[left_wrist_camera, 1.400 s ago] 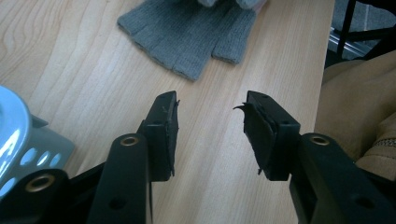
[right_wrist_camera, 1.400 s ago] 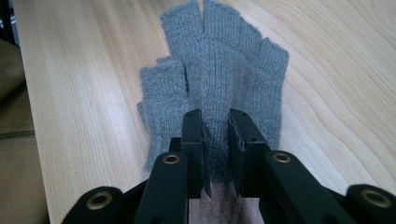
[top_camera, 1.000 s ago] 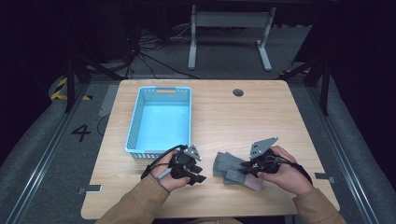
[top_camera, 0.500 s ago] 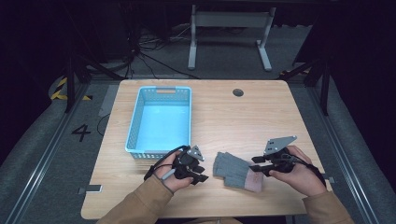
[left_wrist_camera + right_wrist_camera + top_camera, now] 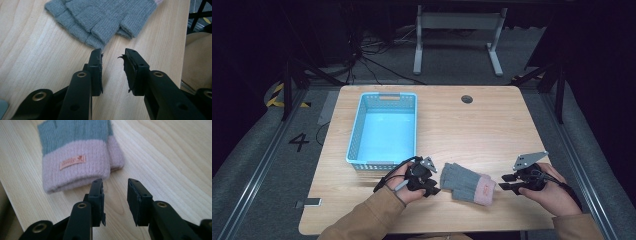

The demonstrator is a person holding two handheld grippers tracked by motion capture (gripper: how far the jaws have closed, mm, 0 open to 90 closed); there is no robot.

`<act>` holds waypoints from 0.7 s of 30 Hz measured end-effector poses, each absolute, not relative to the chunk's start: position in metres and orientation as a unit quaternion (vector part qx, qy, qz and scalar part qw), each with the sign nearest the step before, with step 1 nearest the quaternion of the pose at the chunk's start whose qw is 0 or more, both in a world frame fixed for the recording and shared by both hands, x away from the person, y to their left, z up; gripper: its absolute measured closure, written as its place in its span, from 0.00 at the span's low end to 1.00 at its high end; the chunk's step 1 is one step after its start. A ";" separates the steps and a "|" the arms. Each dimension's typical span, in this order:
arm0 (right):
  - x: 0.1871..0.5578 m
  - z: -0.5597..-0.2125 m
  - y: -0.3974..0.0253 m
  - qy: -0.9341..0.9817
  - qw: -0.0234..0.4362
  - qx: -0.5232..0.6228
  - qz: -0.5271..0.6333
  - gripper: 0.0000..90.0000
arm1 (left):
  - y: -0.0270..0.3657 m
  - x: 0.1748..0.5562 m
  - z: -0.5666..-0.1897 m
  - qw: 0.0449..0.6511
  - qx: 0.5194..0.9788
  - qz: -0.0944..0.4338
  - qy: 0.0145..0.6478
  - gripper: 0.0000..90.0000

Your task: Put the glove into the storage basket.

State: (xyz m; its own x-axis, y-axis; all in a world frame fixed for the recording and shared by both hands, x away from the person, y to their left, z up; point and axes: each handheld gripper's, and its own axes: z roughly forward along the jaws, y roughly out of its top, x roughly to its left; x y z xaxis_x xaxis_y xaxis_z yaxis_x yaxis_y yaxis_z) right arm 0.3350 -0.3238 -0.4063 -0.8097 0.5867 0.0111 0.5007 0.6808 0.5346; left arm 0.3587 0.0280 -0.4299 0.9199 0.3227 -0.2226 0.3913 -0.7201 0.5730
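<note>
- One blue basket (image 5: pixel 382 131) stands on the left part of the one wooden table (image 5: pixel 472 125).
- The left gripper (image 5: pixel 428 186) is just beside the basket's near end; its jaws are apart with nothing between them, the tips almost at the grey finger ends.
- Two grey gloves (image 5: pixel 467 181) with pink cuffs lie stacked flat between both grippers, near the front edge.
- The right gripper (image 5: pixel 508 183) is near the pink cuffs, jaws apart, holding nothing.
</note>
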 end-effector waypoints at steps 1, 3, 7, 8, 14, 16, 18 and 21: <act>0.335 -0.408 -0.324 0.916 0.078 0.293 0.263 0.74 | 0.027 0.359 -0.432 0.323 0.925 -0.053 0.194 0.77; 0.336 -0.411 -0.323 0.919 0.076 0.289 0.256 0.74 | 0.024 0.361 -0.434 0.317 0.927 -0.055 0.194 0.78; 0.337 -0.416 -0.322 0.923 0.072 0.284 0.251 0.74 | 0.018 0.364 -0.440 0.314 0.927 -0.056 0.195 0.79; 0.338 -0.417 -0.321 0.923 0.075 0.282 0.250 0.74 | 0.016 0.364 -0.442 0.310 0.929 -0.056 0.194 0.79; 0.340 -0.423 -0.311 0.926 0.068 0.272 0.253 0.74 | 0.009 0.366 -0.447 0.307 0.929 -0.056 0.198 0.79; 0.341 -0.424 -0.309 0.928 0.068 0.268 0.250 0.75 | 0.008 0.367 -0.448 0.305 0.930 -0.056 0.197 0.79; 0.341 -0.425 -0.308 0.929 0.068 0.266 0.249 0.75 | 0.007 0.368 -0.448 0.307 0.929 -0.059 0.200 0.79; 0.341 -0.425 -0.307 0.929 0.070 0.265 0.249 0.76 | 0.005 0.367 -0.447 0.312 0.927 -0.056 0.200 0.80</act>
State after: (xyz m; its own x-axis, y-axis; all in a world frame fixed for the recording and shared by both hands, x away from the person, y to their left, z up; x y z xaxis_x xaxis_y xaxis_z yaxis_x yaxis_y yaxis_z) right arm 0.3409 -0.3071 -0.4254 -0.8498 0.5271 0.0024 0.4575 0.7353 0.5001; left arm 0.3672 0.0052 -0.4470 0.9140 0.3357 -0.2278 0.4051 -0.7252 0.5568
